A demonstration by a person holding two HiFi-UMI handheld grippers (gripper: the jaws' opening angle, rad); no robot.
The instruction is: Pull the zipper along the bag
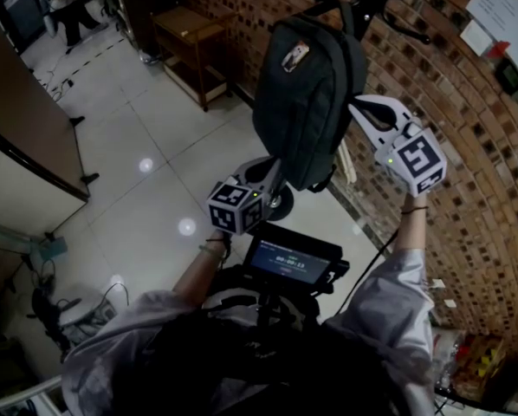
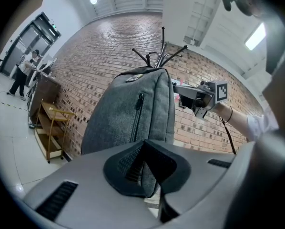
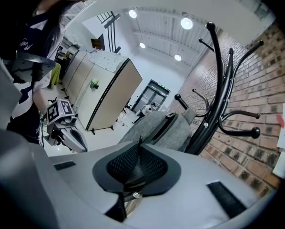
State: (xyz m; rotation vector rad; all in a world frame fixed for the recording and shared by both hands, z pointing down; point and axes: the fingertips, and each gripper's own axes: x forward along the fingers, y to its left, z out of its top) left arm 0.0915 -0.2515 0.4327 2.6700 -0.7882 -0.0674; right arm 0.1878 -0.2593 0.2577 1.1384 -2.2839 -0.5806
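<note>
The grey backpack [image 1: 307, 85] hangs from the black coat rack [image 3: 218, 94], and its contents cannot be seen. Below the rack, the left gripper [image 2: 143, 168] is pinched tight on the backpack's lower fabric. Nearer the rack, the right gripper [image 3: 137, 168] is clamped almost closed on the zipper pull [image 3: 139, 142].

Left tongs [image 2: 143, 166] hide the bottom edge of the bag [image 2: 128, 118].
</note>
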